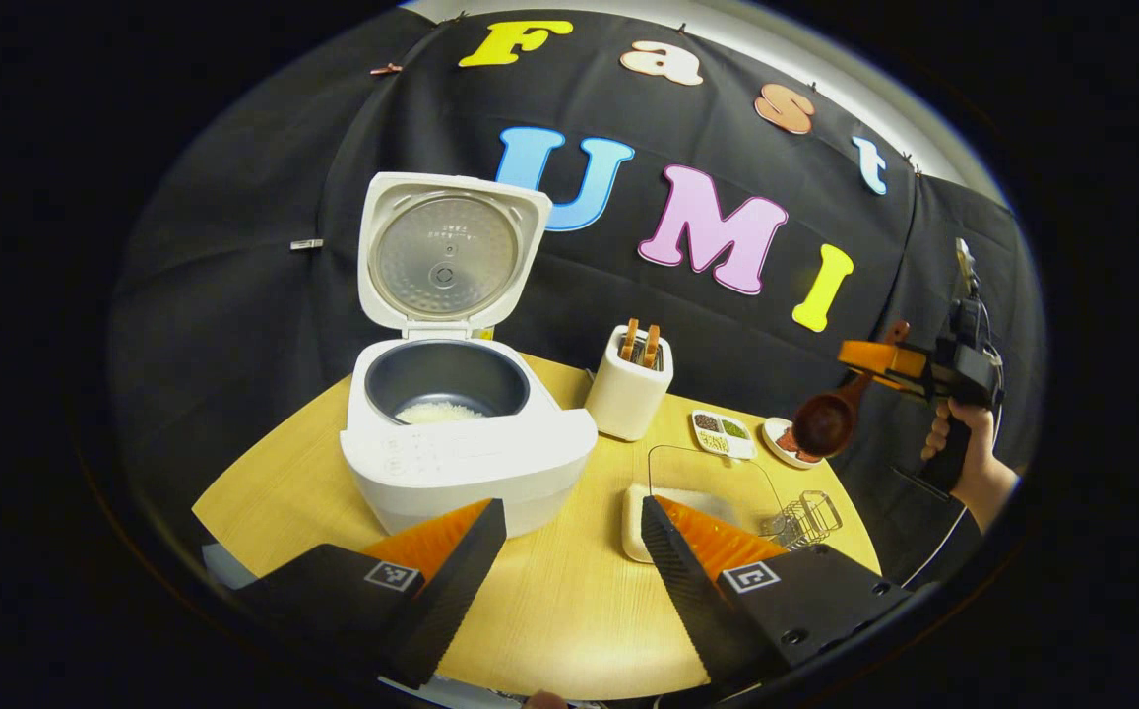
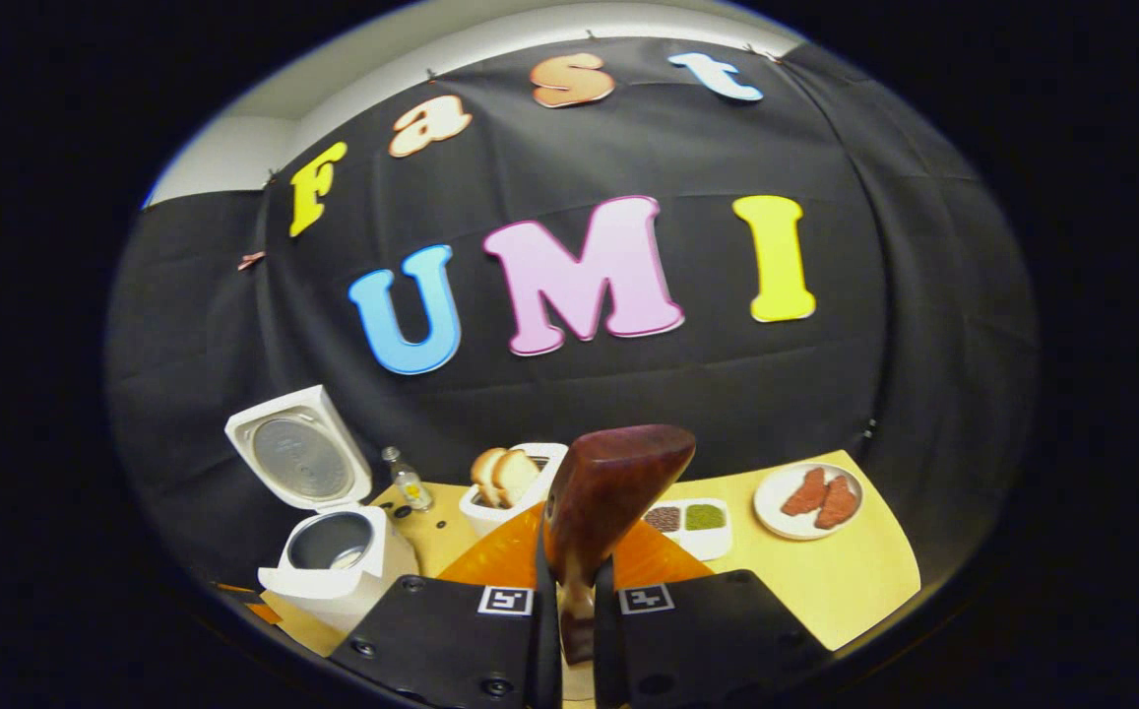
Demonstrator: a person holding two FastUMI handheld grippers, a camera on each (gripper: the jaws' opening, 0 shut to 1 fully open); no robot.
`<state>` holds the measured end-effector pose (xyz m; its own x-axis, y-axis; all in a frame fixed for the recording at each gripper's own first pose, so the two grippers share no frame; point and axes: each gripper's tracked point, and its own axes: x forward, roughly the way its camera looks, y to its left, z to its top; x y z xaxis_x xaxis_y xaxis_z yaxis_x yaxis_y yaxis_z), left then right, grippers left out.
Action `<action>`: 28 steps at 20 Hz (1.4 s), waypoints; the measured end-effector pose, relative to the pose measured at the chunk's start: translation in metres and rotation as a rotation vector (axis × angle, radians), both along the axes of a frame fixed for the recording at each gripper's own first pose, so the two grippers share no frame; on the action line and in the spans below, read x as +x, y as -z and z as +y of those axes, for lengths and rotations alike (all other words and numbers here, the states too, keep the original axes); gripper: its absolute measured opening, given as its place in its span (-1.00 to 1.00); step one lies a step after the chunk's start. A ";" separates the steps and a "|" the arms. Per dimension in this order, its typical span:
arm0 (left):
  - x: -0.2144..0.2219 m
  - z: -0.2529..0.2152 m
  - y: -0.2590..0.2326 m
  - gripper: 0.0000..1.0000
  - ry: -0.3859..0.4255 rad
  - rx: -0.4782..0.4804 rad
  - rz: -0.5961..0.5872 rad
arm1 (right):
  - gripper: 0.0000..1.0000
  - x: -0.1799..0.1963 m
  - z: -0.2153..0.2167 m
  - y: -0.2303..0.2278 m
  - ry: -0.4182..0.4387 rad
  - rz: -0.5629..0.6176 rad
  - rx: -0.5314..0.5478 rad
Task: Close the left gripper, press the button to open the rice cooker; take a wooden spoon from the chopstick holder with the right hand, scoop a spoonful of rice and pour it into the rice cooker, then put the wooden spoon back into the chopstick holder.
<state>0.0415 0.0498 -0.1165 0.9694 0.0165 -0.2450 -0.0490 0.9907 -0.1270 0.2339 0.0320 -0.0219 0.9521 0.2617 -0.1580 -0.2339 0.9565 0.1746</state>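
Aloft, wooden spoon point(image 2: 608, 483), cooker point(image 1: 461, 433) open

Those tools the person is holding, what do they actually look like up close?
The left tool has two black wedge-shaped fingers with ridged edges, orange backing and small square black-and-white markers. The right tool has black screwed plates with the same markers and orange behind. Seen from afar, it is orange-fingered with a black pistol-style body gripped by a hand, a cable trailing below.

Left gripper view sits low near the table point(image 1: 569, 601); right gripper view looks from higher, farther right. Both share the rice cooker point(image 1: 461, 443) point(image 2: 333, 566).
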 end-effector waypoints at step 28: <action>0.016 -0.002 -0.053 0.91 -0.172 0.053 -0.053 | 0.03 -0.013 -0.159 0.177 0.358 0.311 0.185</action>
